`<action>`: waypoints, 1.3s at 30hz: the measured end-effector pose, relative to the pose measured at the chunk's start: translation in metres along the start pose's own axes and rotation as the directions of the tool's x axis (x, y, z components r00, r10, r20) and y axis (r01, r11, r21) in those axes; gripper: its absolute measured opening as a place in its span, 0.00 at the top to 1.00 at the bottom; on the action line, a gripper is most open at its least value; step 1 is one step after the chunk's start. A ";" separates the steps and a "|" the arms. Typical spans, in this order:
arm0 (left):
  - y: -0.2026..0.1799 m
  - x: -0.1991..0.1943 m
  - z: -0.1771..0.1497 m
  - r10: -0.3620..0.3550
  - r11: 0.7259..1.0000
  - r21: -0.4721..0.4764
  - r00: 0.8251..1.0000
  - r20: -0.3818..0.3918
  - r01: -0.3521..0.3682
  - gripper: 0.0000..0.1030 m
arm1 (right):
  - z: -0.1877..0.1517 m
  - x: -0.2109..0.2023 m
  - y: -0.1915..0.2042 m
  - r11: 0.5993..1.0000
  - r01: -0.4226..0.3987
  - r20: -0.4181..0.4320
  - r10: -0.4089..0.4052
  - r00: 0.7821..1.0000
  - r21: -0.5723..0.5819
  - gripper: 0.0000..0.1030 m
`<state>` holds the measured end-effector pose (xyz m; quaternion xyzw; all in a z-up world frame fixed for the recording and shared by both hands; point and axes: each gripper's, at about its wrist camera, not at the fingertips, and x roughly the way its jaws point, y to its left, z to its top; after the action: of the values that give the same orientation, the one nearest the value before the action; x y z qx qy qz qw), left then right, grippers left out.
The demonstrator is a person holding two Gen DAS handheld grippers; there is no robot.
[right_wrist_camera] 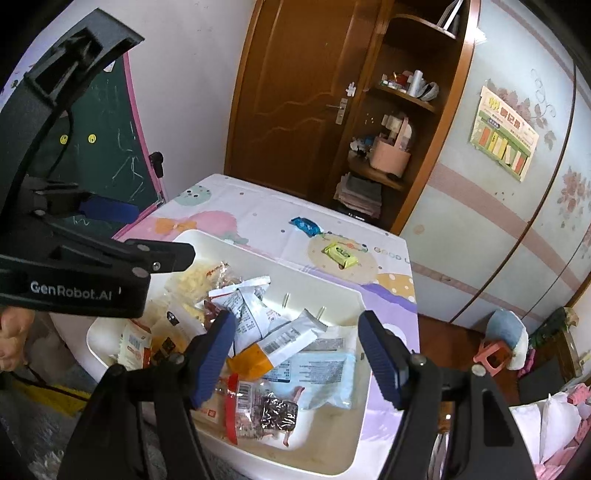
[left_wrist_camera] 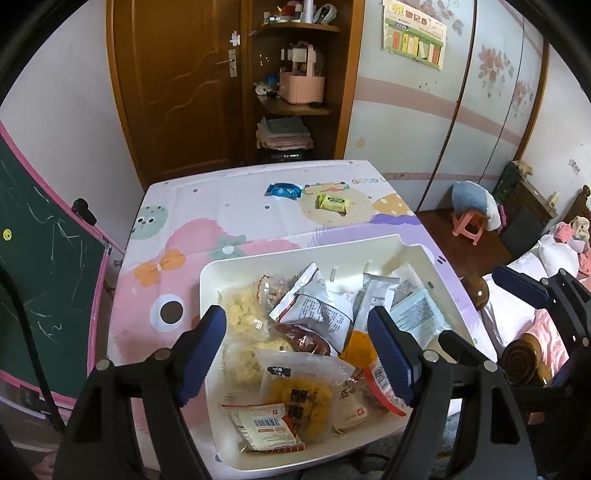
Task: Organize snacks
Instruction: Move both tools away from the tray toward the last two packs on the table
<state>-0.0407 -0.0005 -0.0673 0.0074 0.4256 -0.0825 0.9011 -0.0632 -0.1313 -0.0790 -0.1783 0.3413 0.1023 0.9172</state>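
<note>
I had both the left gripper (left_wrist_camera: pixel 297 354) and right gripper (right_wrist_camera: pixel 297 360) spread open and empty above the white bin (left_wrist_camera: pixel 258 258) of snacks at lower centre. Two packets, blue (left_wrist_camera: pixel 283 190) and yellow (left_wrist_camera: pixel 333 203), lay on the tabletop (left_wrist_camera: pixel 221 210) beyond; I judged them next, approached low.

- Green chalkboard (left_wrist_camera: pixel 44 258) with a pink frame, at nine o'clock in the left wrist view, scribbled with chalk.
- Wooden door (left_wrist_camera: pixel 177 85) at twelve o'clock, handle on its right edge.
- Corner shelf (left_wrist_camera: pixel 295 107) beside the door, holding a pink basket (left_wrist_camera: pixel 301 86) and folded cloths (left_wrist_camera: pixel 282 134).
- Poster (left_wrist_camera: pixel 413 33) at one o'clock on the flowered wardrobe (left_wrist_camera: pixel 480 110).
- Pink stool (left_wrist_camera: pixel 469 225) at three o'clock on the floor.
</note>
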 end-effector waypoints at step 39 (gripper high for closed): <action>-0.047 0.048 0.301 0.357 0.827 0.343 0.888 0.291 -0.445 0.27 | 0.177 0.111 -0.234 0.949 -0.033 0.001 0.035 0.999 0.315 0.32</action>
<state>0.2129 -0.0788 0.0905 0.2726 0.2888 0.0242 0.9174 0.1963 -0.2676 0.0323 -0.0241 0.3583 0.0620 0.9312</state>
